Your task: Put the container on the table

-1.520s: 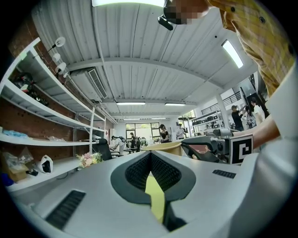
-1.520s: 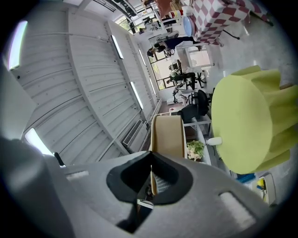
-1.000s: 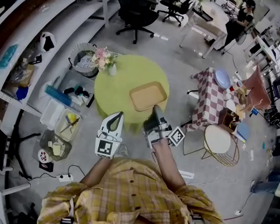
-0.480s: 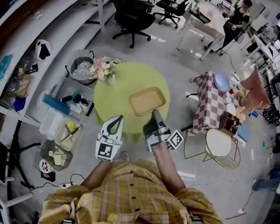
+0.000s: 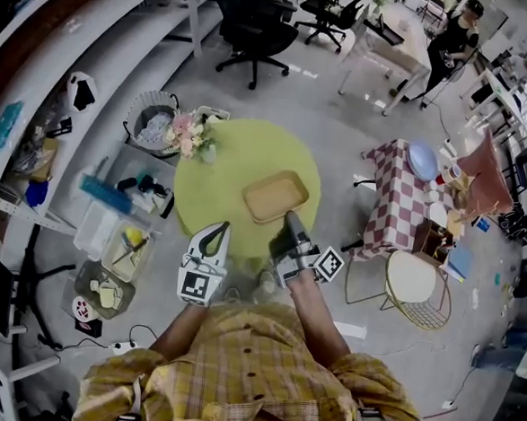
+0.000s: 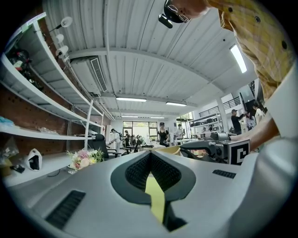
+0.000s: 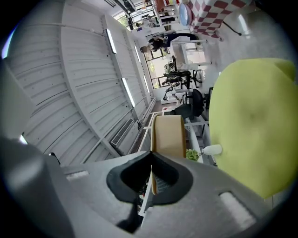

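Head view: my right fingers (image 5: 291, 220) pinch shut on the near rim of the tan rectangular container (image 5: 274, 197), over the round yellow-green desk (image 5: 221, 171) near its near-right edge. My left fingers (image 5: 217, 232) sit closed and empty; flowers (image 5: 190, 123) crowd the far-left edge.

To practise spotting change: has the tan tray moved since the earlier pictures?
Yes, slightly: the tan tray covers less of the green table, so it seems lower.

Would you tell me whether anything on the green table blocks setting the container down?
Nothing visible does. The container, held at its rim by the right tongs, is over a bare stretch of the green table; the vase of flowers stands apart at its edge.
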`<act>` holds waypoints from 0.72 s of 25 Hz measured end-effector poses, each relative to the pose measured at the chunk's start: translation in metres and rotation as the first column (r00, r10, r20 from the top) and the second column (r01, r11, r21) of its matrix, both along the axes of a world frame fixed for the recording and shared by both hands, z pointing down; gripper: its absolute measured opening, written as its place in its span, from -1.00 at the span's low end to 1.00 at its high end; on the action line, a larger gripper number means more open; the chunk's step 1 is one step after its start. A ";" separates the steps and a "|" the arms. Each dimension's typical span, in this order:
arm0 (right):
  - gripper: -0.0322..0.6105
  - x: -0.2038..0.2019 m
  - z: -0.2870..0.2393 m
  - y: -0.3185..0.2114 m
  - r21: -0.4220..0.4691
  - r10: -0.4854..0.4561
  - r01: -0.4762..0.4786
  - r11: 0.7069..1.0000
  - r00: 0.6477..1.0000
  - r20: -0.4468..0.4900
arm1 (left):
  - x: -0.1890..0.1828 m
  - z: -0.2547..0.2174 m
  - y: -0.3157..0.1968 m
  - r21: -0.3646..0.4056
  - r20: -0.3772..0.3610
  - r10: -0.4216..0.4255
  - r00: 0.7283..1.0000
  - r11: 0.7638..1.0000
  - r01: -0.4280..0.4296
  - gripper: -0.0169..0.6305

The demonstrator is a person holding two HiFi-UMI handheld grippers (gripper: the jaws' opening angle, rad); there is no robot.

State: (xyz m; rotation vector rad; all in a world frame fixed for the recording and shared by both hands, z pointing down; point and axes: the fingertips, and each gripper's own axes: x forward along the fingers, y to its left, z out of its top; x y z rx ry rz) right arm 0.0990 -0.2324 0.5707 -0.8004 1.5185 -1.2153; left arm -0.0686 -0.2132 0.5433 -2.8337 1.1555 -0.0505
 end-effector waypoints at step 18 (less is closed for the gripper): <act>-0.89 0.032 0.061 -0.041 -0.063 -0.107 0.106 0.992 0.994 -0.011 | 0.036 0.031 -0.028 -0.033 0.023 -0.065 0.998 0.997 0.066 -0.94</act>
